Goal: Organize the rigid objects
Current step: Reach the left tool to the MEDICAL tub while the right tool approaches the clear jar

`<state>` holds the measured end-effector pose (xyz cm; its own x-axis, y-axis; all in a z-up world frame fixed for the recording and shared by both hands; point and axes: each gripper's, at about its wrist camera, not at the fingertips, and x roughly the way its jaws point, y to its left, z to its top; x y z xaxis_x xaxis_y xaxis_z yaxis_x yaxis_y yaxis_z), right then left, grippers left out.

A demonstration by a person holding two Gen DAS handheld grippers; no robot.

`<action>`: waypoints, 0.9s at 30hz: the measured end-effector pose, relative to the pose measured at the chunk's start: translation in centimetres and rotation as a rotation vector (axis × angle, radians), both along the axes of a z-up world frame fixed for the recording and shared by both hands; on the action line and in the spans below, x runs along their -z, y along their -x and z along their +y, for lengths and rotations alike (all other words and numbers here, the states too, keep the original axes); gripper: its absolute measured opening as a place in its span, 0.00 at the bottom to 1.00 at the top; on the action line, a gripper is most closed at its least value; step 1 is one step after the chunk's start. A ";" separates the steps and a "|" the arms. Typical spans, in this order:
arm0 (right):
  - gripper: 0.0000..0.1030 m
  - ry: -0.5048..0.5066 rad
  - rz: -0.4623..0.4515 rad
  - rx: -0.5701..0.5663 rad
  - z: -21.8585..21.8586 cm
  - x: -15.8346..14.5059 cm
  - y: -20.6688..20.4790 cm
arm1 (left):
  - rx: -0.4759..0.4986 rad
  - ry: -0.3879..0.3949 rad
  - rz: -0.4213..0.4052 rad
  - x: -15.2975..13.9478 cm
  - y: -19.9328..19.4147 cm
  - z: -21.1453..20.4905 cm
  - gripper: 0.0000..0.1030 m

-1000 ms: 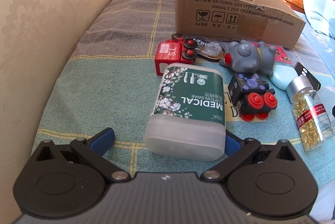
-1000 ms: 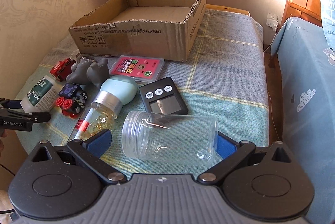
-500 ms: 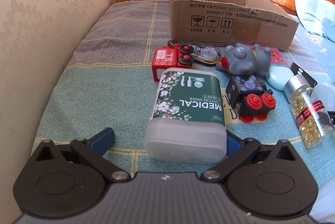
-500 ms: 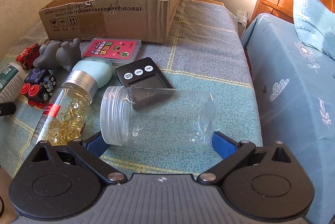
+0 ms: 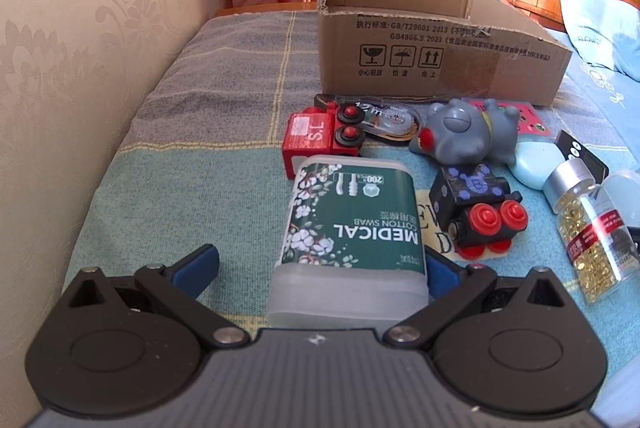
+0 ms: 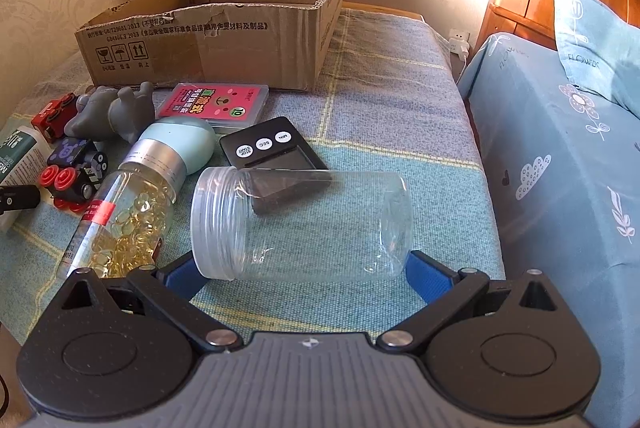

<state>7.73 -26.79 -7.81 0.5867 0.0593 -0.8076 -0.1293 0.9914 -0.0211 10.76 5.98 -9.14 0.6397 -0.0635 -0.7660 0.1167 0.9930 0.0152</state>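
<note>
Left gripper (image 5: 320, 264) spread wide around frosted, green-labelled "MEDICAL COTTON SWAB" plastic box (image 5: 352, 236); right gripper (image 6: 300, 268) equally wide around ribbed-neck clear plastic jar (image 6: 300, 220); nothing is gripped.

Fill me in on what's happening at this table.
A person is sorting small items toward a cardboard box. The left gripper has its jaws open around a cotton swab container, one side not touching. The right gripper brackets a clear empty jar lying on its side. The box looks empty from here.
</note>
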 end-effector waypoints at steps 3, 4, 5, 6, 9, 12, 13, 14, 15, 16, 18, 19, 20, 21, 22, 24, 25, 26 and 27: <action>1.00 0.000 -0.001 0.002 0.0 0.0 0.0 | 0.022 0.012 -0.015 -0.7 0.2 0.0 0.99; 1.00 0.000 -0.003 0.003 0.0 0.0 0.0 | 0.025 0.012 -0.016 -0.8 0.2 0.0 0.99; 1.00 -0.001 -0.005 0.003 0.0 0.0 0.1 | 0.026 0.011 -0.020 -0.9 0.2 -0.1 0.98; 1.00 -0.002 -0.006 0.006 0.0 0.0 0.1 | 0.026 0.009 -0.022 -0.9 0.1 -0.1 0.98; 1.00 -0.002 0.000 0.019 0.1 -0.1 -0.1 | 0.033 0.010 -0.012 -0.8 -0.1 -0.2 0.95; 1.00 -0.011 -0.002 0.026 0.2 -0.4 -0.3 | 0.041 0.015 -0.006 -0.7 -0.1 -0.3 0.91; 1.00 -0.013 -0.012 0.025 0.2 -0.6 -0.3 | 0.041 0.016 -0.004 -0.7 -0.2 -0.2 0.90; 1.00 -0.013 -0.016 0.023 0.2 -0.8 -0.3 | 0.041 0.018 -0.006 -0.8 -0.2 -0.2 0.90; 1.00 -0.010 -0.021 0.020 0.3 -1.0 -0.4 | 0.041 0.018 -0.007 -0.8 -0.2 -0.2 0.90; 1.00 -0.003 -0.024 0.019 0.4 -1.1 -0.5 | 0.040 0.018 -0.006 -0.8 -0.3 -0.2 0.90; 1.00 0.015 -0.026 0.021 0.6 -1.2 -0.7 | 0.039 0.022 -0.004 -0.8 -0.4 -0.1 0.86; 1.00 0.023 -0.027 0.022 0.7 -1.3 -0.8 | 0.039 0.025 -0.001 -0.8 -0.4 -0.1 0.85; 1.00 0.028 -0.028 0.024 0.8 -1.4 -0.8 | 0.041 0.028 -0.001 -0.9 -0.4 -0.1 0.84; 1.00 0.030 -0.025 0.026 0.8 -1.5 -0.8 | 0.043 0.029 -0.002 -0.9 -0.4 -0.1 0.84; 1.00 0.032 -0.024 0.030 0.8 -1.6 -0.9 | 0.044 0.026 -0.001 -0.9 -0.4 -0.1 0.84; 1.00 0.031 -0.026 0.033 0.9 -1.8 -0.9 | 0.048 0.026 -0.003 -1.0 -0.4 -0.1 0.84; 1.00 0.032 -0.024 0.035 1.0 -1.9 -0.9 | 0.050 0.026 -0.002 -1.0 -0.4 -0.2 0.84; 1.00 0.038 -0.023 0.040 1.1 -1.9 -1.0 | 0.051 0.026 -0.002 -1.0 -0.5 -0.2 0.84; 1.00 0.043 -0.020 0.044 1.2 -1.9 -1.1 | 0.052 0.026 -0.003 -1.0 -0.5 -0.2 0.84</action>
<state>8.80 -25.63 -5.88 0.6044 -0.0011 -0.7967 -0.0852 0.9942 -0.0660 11.24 5.78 -8.12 0.6371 -0.1165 -0.7620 0.1686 0.9856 -0.0097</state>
